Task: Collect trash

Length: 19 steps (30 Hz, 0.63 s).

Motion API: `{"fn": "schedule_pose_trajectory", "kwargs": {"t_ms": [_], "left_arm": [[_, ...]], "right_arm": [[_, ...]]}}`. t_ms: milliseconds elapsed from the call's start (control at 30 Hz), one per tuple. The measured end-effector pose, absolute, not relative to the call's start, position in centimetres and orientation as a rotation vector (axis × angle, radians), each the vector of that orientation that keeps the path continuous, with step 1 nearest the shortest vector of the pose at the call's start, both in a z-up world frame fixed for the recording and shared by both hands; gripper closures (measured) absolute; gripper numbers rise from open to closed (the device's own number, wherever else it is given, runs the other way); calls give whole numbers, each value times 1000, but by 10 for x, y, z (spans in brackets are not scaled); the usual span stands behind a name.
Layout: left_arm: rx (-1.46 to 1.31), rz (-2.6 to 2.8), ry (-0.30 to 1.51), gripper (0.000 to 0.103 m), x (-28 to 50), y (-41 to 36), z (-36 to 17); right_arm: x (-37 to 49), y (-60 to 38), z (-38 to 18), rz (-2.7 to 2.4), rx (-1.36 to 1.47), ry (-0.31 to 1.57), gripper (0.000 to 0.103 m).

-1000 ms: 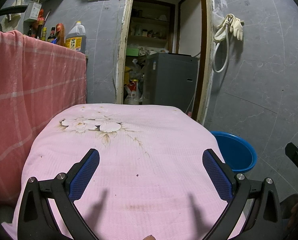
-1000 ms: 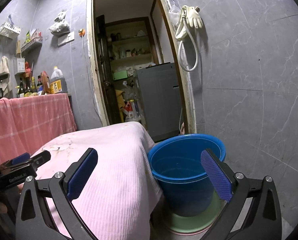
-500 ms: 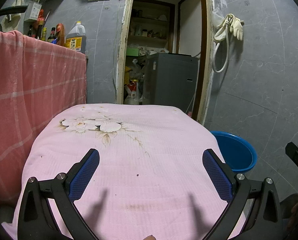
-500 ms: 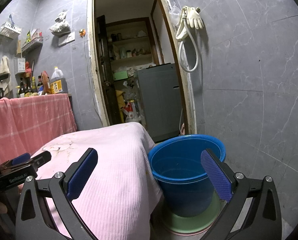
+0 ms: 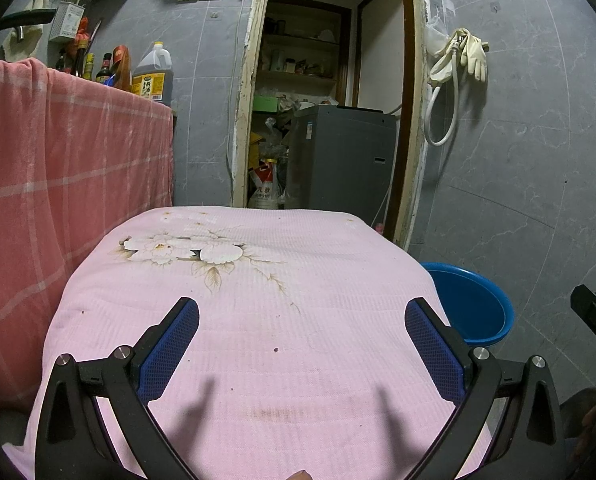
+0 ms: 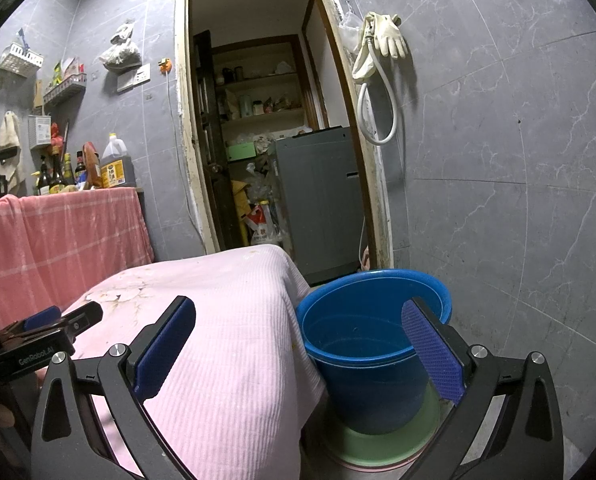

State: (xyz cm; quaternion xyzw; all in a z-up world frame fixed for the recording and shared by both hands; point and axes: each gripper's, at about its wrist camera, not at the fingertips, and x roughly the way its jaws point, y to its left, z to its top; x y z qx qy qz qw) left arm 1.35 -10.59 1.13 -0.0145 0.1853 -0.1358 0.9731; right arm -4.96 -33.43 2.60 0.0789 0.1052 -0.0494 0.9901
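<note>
A low table draped in a pink flowered cloth [image 5: 258, 320] fills the left wrist view; no loose trash shows on it, only small stains. My left gripper [image 5: 301, 322] hovers open over the cloth with nothing between its blue pads. A blue bucket [image 6: 372, 336] stands on the floor right of the table, on a green basin [image 6: 382, 450]; the bucket [image 5: 472, 308] also shows at the right in the left wrist view. My right gripper [image 6: 298, 322] is open and empty, held above the cloth's right edge [image 6: 234, 344] and the bucket. The left gripper [image 6: 64, 320] appears at the left of the right wrist view.
A counter under a red checked cloth [image 5: 58, 184] stands at the left, with bottles and an oil jug [image 5: 152, 76] on top. Behind is a doorway with a grey appliance [image 5: 342, 160] and bags. Rubber gloves and a hose [image 5: 458, 64] hang on the grey tiled wall.
</note>
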Motion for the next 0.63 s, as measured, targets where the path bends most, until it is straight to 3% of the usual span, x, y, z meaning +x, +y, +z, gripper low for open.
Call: {"fn": "schedule_pose_trajectory", "kwargs": {"t_ms": [633], "left_arm": [[-29,-236,367,2,11,-113,8]], "right_arm": [[-48,-331,25,-98,150,215,0]]}}
